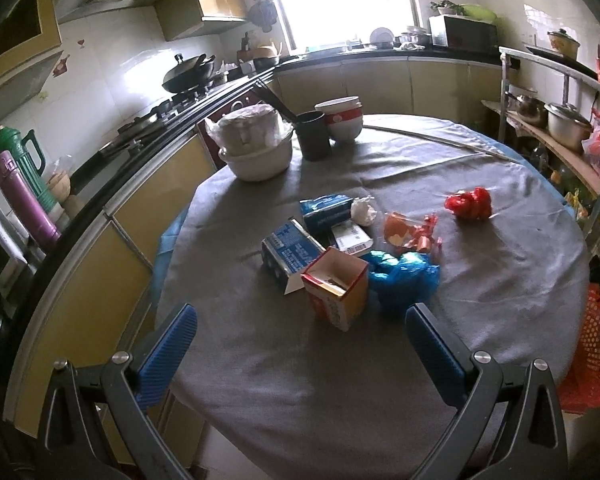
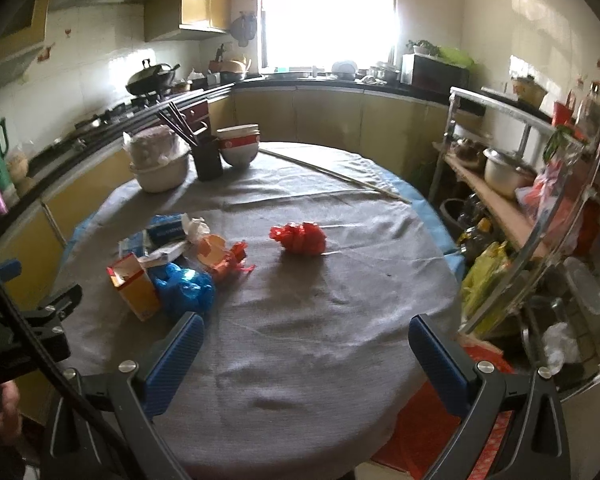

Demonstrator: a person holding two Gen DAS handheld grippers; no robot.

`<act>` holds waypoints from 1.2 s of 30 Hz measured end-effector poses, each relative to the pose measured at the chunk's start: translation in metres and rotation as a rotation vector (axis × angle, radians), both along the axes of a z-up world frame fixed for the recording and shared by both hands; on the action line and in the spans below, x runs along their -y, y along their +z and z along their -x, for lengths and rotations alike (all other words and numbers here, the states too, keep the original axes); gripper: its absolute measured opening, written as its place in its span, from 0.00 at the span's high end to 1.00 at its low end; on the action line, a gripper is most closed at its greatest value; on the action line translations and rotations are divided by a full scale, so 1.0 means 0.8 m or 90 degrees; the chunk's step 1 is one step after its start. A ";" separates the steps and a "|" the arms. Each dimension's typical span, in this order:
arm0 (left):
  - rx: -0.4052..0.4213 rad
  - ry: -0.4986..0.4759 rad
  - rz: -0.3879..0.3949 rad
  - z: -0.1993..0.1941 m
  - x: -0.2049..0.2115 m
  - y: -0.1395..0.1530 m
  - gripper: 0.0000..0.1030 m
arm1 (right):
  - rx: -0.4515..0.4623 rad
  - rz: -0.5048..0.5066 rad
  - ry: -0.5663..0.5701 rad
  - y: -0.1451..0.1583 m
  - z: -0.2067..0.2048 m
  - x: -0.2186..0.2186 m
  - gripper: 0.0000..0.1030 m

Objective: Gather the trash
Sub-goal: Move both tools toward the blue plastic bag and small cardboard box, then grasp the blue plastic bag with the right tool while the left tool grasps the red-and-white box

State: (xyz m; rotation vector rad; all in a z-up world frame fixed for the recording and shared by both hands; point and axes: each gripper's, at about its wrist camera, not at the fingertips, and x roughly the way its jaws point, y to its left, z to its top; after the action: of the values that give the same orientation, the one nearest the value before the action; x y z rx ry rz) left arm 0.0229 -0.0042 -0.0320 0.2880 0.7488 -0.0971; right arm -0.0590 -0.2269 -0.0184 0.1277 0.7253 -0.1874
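Trash lies on the grey-clothed round table: an open orange carton, a crumpled blue plastic bag, blue boxes, a white paper wad, orange wrappers with eggshell, and a red plastic bag lying apart to the right. My left gripper is open and empty, just short of the carton. My right gripper is open and empty, over bare cloth near the front edge.
Stacked bowls, a dark chopstick cup and red-banded bowls stand at the table's far side. A counter with stove and wok runs left. A shelf rack with pots stands right.
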 end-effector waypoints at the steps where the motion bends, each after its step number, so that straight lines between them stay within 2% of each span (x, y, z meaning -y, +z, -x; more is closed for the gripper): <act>1: -0.001 0.005 -0.001 -0.003 -0.003 -0.002 0.00 | 0.005 -0.016 0.005 -0.001 0.002 0.005 0.00; 6: -0.022 0.036 -0.003 -0.023 -0.020 -0.016 0.00 | 0.031 -0.106 0.009 -0.004 0.007 0.037 0.00; 11: -0.056 0.042 0.015 -0.046 -0.030 -0.031 0.00 | -0.009 -0.202 0.029 -0.034 -0.024 0.048 0.00; 15: -0.078 0.039 0.023 -0.062 -0.034 -0.043 0.00 | -0.057 -0.310 0.088 -0.070 -0.062 0.035 0.00; 17: -0.090 0.040 0.030 -0.073 -0.034 -0.049 0.00 | -0.072 -0.341 0.107 -0.086 -0.080 0.024 0.00; 20: -0.111 0.030 0.049 -0.087 -0.035 -0.057 0.00 | -0.086 -0.389 0.128 -0.105 -0.107 0.013 0.03; 23: -0.122 0.008 0.072 -0.097 -0.031 -0.062 0.00 | -0.108 -0.464 0.134 -0.127 -0.137 0.008 0.12; 26: -0.125 -0.020 0.084 -0.106 -0.022 -0.066 0.00 | -0.129 -0.489 0.119 -0.141 -0.160 0.005 0.20; 32: -0.162 -0.055 0.115 -0.126 -0.013 -0.084 0.00 | -0.155 -0.566 0.104 -0.168 -0.191 -0.002 0.22; 36: -0.184 -0.053 0.132 -0.136 -0.018 -0.096 0.00 | -0.171 -0.579 0.098 -0.177 -0.209 -0.014 0.22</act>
State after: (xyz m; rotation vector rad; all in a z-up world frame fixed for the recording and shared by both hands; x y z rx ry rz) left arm 0.1318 0.0101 -0.1090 0.1077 1.0051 -0.2986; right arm 0.1084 -0.2160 -0.1596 0.9232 1.0430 0.2935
